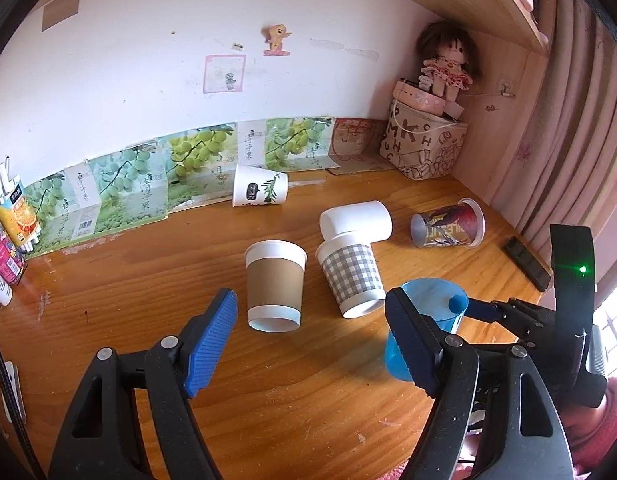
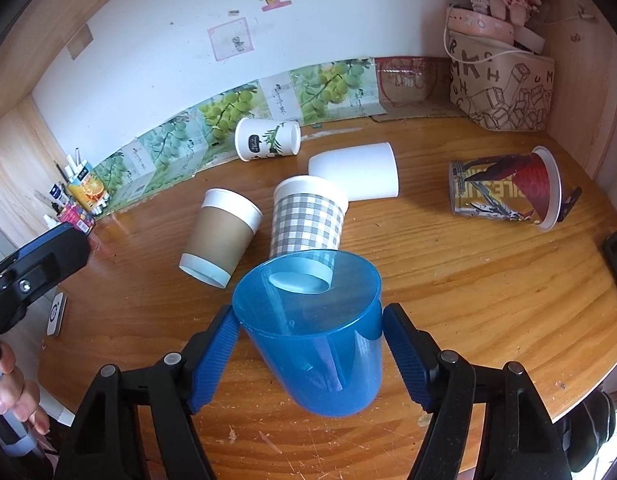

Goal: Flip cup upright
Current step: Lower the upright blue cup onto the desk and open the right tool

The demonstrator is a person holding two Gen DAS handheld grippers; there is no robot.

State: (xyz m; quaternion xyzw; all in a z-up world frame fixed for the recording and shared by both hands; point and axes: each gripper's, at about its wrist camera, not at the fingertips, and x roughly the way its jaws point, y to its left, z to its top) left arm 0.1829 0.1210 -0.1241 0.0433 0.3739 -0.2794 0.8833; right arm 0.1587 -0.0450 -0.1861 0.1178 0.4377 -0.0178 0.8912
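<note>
Counter (image 2: 448,280) of scratched orange wood carries five tipped paper cups. Above its near edge the right gripper (image 2: 310,354) pinches a translucent blue plastic cup (image 2: 316,336), tilted; level it, then lower gently. Left gripper (image 1: 308,344) hangs spread, empty.

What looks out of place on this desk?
Five cups lie on their sides on the desk: the brown-sleeved, checked, plain white, bamboo-print and red graphic one. The right gripper holds the blue cup tilted.
</note>
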